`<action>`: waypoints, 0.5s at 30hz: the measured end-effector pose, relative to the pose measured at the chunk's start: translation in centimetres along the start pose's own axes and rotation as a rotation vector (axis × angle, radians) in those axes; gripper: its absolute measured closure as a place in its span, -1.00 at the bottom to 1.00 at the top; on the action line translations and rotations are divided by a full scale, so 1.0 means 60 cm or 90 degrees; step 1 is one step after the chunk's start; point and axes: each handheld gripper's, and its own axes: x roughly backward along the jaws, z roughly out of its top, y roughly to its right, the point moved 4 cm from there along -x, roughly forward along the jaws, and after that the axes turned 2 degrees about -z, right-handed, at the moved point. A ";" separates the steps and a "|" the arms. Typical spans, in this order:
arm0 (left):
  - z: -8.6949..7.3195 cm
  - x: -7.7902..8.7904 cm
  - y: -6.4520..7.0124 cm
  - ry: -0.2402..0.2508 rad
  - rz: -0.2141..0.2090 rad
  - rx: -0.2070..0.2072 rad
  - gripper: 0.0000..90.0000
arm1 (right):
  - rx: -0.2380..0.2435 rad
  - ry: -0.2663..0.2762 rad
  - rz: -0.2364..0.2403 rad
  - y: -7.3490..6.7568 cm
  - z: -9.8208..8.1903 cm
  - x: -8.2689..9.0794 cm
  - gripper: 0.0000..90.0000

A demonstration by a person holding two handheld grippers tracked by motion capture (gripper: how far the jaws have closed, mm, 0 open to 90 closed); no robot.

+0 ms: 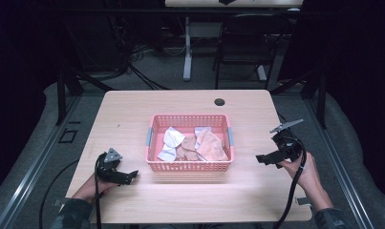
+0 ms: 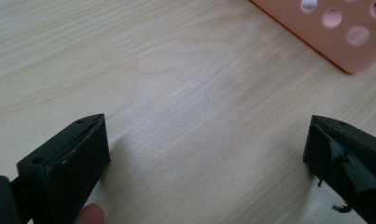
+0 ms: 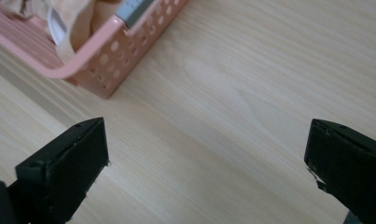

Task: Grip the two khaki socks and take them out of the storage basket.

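Note:
A pink perforated basket [image 1: 188, 166] stands at the middle of the wooden table [image 1: 133, 112], holding crumpled white and tan cloths [image 1: 195, 143]. My left gripper [image 1: 131, 176] rests low on the table left of the basket, jaws wide open over bare wood [image 2: 206, 135]; a corner of the basket [image 2: 339, 42] shows at the top right of its view. My right gripper [image 1: 262, 160] is held right of the basket, open with nothing between its jaws [image 3: 206, 135]. The basket's corner [image 3: 99, 60] and some cloth [image 3: 71, 18] lie at the top left of the right gripper view.
A round cable hole [image 1: 219, 101] sits near the table's far edge. Beyond the table stand a dark chair [image 1: 245, 38] and a desk leg [image 1: 187, 47]. Cables trail from both grippers off the near edge.

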 end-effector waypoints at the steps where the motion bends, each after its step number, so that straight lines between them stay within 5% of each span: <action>1: 0.000 0.000 0.000 0.000 0.000 0.000 -0.99 | 0.004 -0.004 -0.001 -0.003 0.005 0.002 -1.00; 15: 0.000 0.000 0.000 0.000 0.000 0.000 -0.99 | 0.061 0.027 0.020 -0.060 0.093 0.014 -1.00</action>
